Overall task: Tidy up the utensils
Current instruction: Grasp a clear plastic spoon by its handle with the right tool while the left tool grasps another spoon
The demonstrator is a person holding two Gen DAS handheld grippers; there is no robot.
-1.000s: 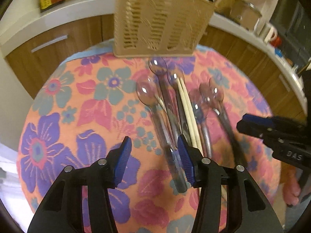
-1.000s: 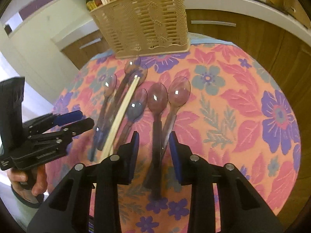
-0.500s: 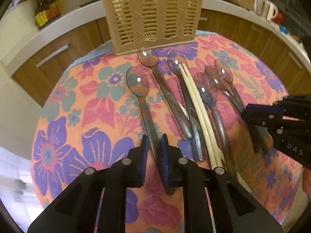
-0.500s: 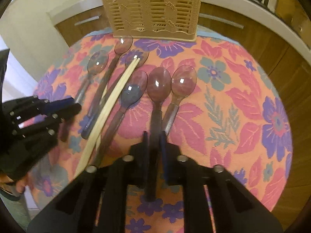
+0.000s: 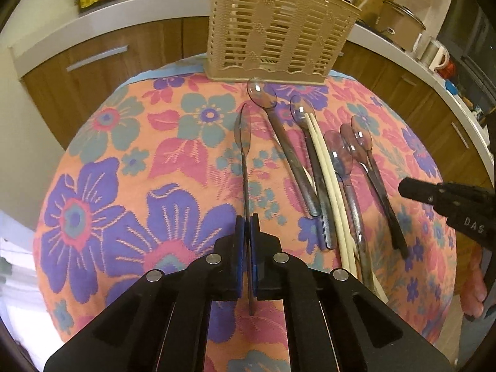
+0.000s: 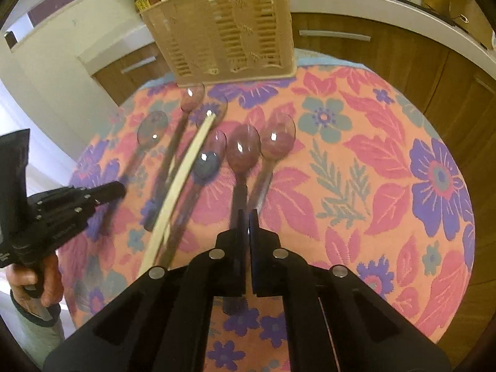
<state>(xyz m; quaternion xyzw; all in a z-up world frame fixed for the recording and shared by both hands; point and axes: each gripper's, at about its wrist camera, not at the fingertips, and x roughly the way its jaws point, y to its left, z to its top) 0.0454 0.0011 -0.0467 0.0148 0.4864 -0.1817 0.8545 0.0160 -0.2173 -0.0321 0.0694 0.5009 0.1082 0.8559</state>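
Left hand-held gripper (image 5: 247,226) is pinching the handle of a clear plastic spoon (image 5: 244,161), turned on edge w/ bowl pointing far toward the beige slotted utensil basket (image 5: 279,28). Right hand-held gripper (image 6: 247,220) is clamped on the handle of a pinkish spoon (image 6: 241,155) (bowl up, face showing). Other spoons & a pair of chopsticks (image 5: 325,173) lie between them on the floral-cloth bench (image 5: 124,155), near side of basket.

Six clear plastic spoons (image 5: 313,173), two pale chopsticks (image 5: 328,183) on the cloth, one slatted basket (image 5: 276,28), two grippers (image 5: 247,241)
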